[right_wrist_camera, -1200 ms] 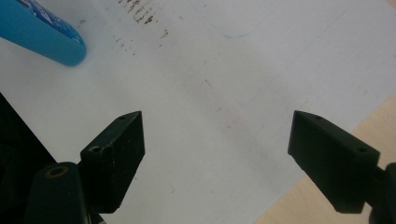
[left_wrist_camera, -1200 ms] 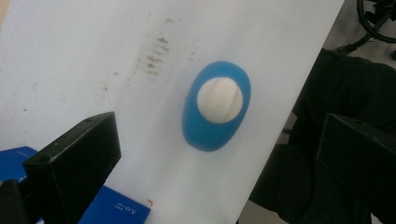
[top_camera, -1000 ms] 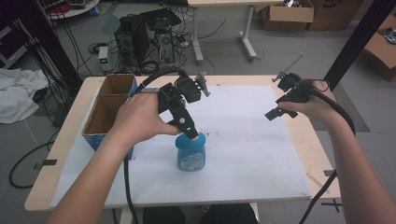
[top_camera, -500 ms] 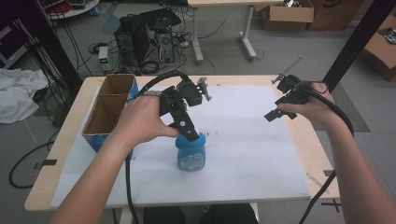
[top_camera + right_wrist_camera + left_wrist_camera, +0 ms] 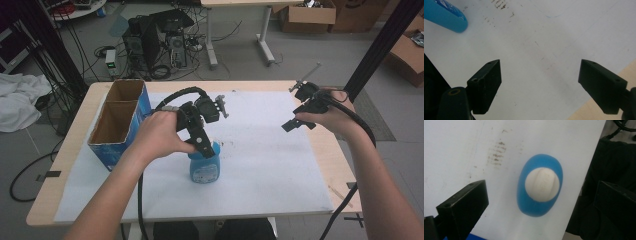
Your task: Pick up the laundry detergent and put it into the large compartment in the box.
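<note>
My left hand-held gripper (image 5: 536, 202) hangs wide open and empty, straight above the bottle (image 5: 204, 165) standing on the surface (image 5: 280, 165). My right hand-held gripper (image 5: 539, 82) is open too, holding nothing. Descending off-centre could knock the bottle over, I judge.

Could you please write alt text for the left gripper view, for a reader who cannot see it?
Seen from directly above, a blue bottle with a white cap stands on white paper, between the open black jaws of the left tool, which do not touch it. Faint brown smudges mark the paper beside the bottle.
</note>
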Tool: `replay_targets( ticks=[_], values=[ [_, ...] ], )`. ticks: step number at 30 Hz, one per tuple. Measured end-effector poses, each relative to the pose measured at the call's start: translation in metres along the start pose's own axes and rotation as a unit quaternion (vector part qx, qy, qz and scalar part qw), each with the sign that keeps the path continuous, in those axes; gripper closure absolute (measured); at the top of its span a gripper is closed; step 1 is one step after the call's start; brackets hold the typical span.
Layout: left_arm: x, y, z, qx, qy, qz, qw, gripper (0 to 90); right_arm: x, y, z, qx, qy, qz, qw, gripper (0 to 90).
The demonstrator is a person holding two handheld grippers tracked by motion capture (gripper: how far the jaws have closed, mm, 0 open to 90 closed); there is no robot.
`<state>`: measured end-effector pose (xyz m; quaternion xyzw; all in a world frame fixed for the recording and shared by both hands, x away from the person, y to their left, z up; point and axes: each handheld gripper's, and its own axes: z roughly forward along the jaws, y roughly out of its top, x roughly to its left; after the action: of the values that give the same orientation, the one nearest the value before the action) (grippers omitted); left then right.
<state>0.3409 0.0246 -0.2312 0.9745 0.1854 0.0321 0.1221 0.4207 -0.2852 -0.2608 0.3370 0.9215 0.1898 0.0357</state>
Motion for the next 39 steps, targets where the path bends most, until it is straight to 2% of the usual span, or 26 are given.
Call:
replay_targets(
  ticks=[7, 11, 13, 20, 21, 25, 33, 38, 39],
  values=[
    [-0.001, 0.004, 0.019, 0.015, -0.009, 0.004, 0.9998, 0.1, -0.002, -0.001, 0.002, -0.001, 0.003, 0.000, 1.0000, 18.8],
    [0.000, 0.005, 0.027, 0.025, -0.003, 0.009, 0.9996, 0.1, -0.002, -0.001, 0.003, -0.002, 0.003, 0.000, 1.0000, 18.8],
    [0.001, 0.005, 0.031, 0.023, -0.009, 0.007, 0.9997, 0.1, -0.002, -0.001, 0.003, -0.002, 0.005, -0.002, 1.0000, 18.8],
    [0.002, 0.005, 0.044, 0.036, -0.008, 0.007, 0.9993, 0.2, -0.003, -0.003, 0.005, -0.001, 0.005, 0.001, 1.0000, 18.8],
    [0.001, 0.006, 0.047, 0.043, -0.002, 0.013, 0.9990, 0.2, -0.004, -0.003, 0.005, -0.002, 0.006, 0.001, 1.0000, 18.8],
    [0.000, 0.009, 0.052, 0.054, 0.000, 0.020, 0.9983, 0.2, -0.005, -0.004, 0.006, -0.003, 0.006, 0.002, 1.0000, 18.8],
    [-0.001, 0.007, 0.061, 0.064, 0.002, 0.020, 0.9978, 2.0, -0.006, -0.005, 0.006, -0.005, 0.006, 0.003, 1.0000, 18.8],
    [-0.001, 0.006, 0.061, 0.064, 0.007, 0.022, 0.9977, 6.5, -0.006, -0.006, 0.006, -0.005, 0.006, 0.002, 1.0000, 19.2],
    [-0.001, 0.006, 0.061, 0.062, 0.010, 0.022, 0.9978, 9.8, -0.006, -0.006, 0.007, -0.004, 0.006, 0.003, 1.0000, 19.2]
  ],
)
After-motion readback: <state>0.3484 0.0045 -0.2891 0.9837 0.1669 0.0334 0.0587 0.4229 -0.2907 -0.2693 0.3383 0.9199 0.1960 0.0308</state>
